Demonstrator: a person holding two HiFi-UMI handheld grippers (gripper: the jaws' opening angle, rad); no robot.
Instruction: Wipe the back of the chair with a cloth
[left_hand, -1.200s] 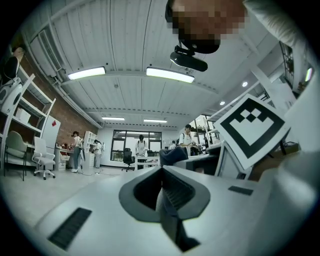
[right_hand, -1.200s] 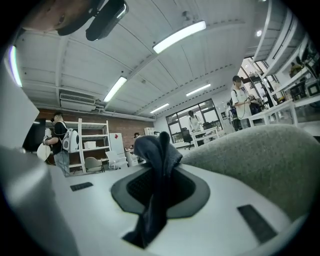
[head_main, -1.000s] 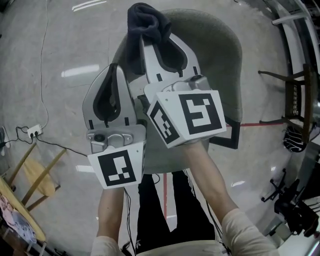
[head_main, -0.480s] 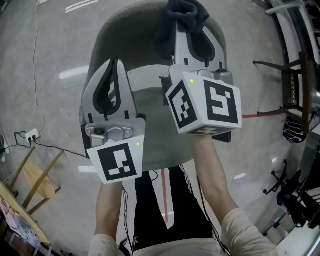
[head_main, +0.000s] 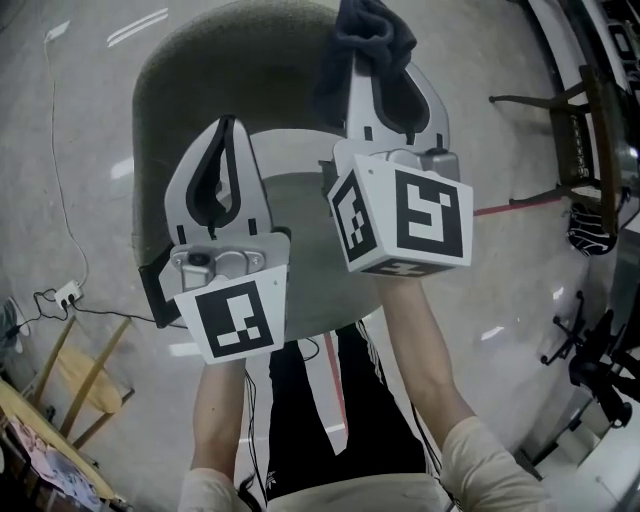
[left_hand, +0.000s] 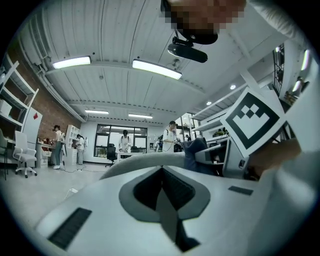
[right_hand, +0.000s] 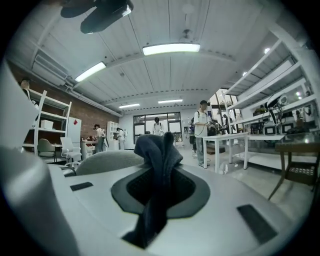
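Stretching over the chair back, the right gripper was clamped on the cloth, the left gripper pressed shut, empty.

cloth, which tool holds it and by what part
The right tool holds the dark cloth, pinched by a bunched fold between its jaws, a wad poking past the tips. The left tool is shut, empty.

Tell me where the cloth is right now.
Head view, upper right: the dark cloth is pinched in the right gripper, over the right side of the chair back.
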